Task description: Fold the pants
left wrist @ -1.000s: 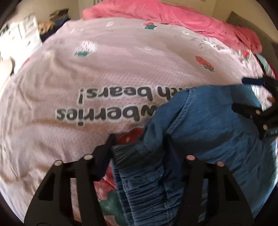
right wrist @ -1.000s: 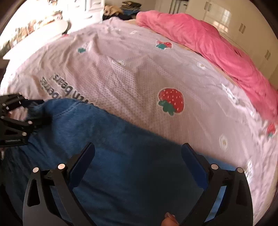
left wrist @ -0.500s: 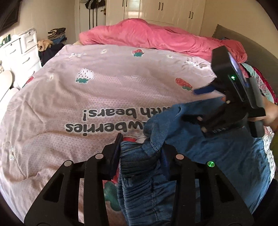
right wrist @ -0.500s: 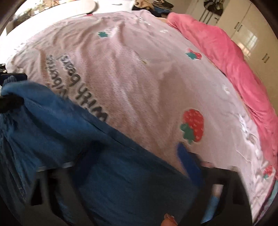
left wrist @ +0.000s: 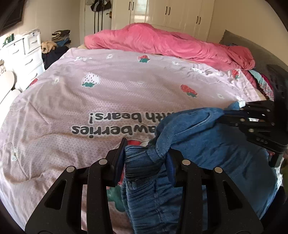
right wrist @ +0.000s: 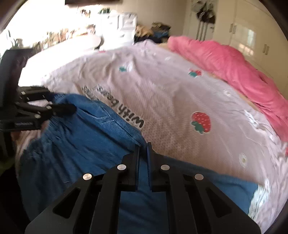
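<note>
Far left in the left wrist view: white drawers (left wrist: pixel 27 52) w/ a clothes pile (left wrist: pixel 60 35) beside them, well apart from the action. Bedsheet (left wrist: pixel 72 108), pale pink w/ strawberry print & upside-down lettering, fills the middle; pink duvet (left wrist: pixel 171 43) bunched along the far edge.

Near centre: left gripper (left wrist: pixel 146 160), jaws part-way in & clamped on the gathered elastic waistband of the blue pants (left wrist: pixel 225 158). Pants lie at the near right of the bed, waist end raised off the sheet, rest draped down toward the near edge. Right of that: right gripper (left wrist: pixel 228 113), jaws have just been closing & now sit together, pinching a raised edge of denim at the pants' far side.

Progress, as I read it: early. Both grips are set on the waist end, fabric raised but bunched, no clean fold laid yet. Left to do: bring the cloth over, lay it flat, fold again, smooth.

View diffs: right wrist view shows its own pads (right wrist: pixel 148 167) nearly touching w/ cloth between them, plus a pale hem patch at near right, which the other view hardly shows. Left wrist view shows the waistband ruching & wardrobe doors (left wrist: pixel 180 14) sharply; right view is motion-blurred.
</note>
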The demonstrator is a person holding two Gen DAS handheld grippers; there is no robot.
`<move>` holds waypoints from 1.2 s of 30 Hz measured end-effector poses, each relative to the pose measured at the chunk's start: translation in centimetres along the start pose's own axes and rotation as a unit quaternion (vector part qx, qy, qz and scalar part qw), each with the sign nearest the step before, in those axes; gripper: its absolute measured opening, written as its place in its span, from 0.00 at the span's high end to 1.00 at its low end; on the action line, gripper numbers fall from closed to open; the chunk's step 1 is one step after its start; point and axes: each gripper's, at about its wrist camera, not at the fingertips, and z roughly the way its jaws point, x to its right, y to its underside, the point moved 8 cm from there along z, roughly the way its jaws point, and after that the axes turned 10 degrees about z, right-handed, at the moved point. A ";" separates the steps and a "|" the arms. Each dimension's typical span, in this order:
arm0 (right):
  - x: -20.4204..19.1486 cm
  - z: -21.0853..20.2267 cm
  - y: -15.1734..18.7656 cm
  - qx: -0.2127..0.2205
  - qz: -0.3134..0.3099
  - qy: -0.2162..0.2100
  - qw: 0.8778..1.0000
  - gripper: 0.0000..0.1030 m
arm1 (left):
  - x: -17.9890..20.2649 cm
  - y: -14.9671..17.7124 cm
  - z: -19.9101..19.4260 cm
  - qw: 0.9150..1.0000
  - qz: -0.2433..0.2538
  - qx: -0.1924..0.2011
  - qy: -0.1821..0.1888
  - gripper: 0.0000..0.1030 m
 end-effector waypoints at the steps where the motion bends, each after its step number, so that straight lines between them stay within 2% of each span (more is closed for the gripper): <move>1: 0.1 -0.7 0.1 0.006 0.012 -0.004 1.000 0.94 | 0.2 0.0 -0.3 1.000 0.000 0.003 0.000 0.70; 7: -1.5 -6.3 2.4 0.048 0.056 -0.041 0.996 0.93 | 1.9 0.3 -4.3 0.999 0.009 0.041 -0.001 0.70; 13: -4.6 -10.1 6.4 0.063 0.063 -0.058 0.994 0.93 | 3.6 3.9 -7.2 0.999 -0.018 0.049 0.016 0.70; 16: -6.0 -11.1 9.1 0.063 0.076 -0.068 0.993 0.93 | 4.3 6.2 -8.4 0.998 -0.035 0.044 0.034 0.70; 20: -7.8 -12.1 11.6 0.060 0.072 -0.063 0.994 0.93 | 4.9 8.2 -9.4 0.998 -0.033 0.029 0.050 0.70; 24: -9.8 -12.6 13.7 0.053 0.051 -0.054 0.996 0.93 | 5.4 9.6 -10.1 0.999 -0.019 0.015 0.038 0.69; 28: -11.6 -11.9 15.3 0.032 0.048 -0.072 0.996 0.93 | 4.9 11.5 -10.0 0.999 -0.029 -0.009 0.025 0.65; 32: -12.9 -11.2 16.3 0.015 0.052 -0.088 0.995 0.93 | 3.9 13.2 -9.5 0.997 -0.053 -0.039 0.029 0.61; 36: -14.2 -10.7 17.2 0.000 0.026 -0.074 0.997 0.91 | 3.7 14.1 -9.4 0.996 -0.064 -0.050 0.041 0.60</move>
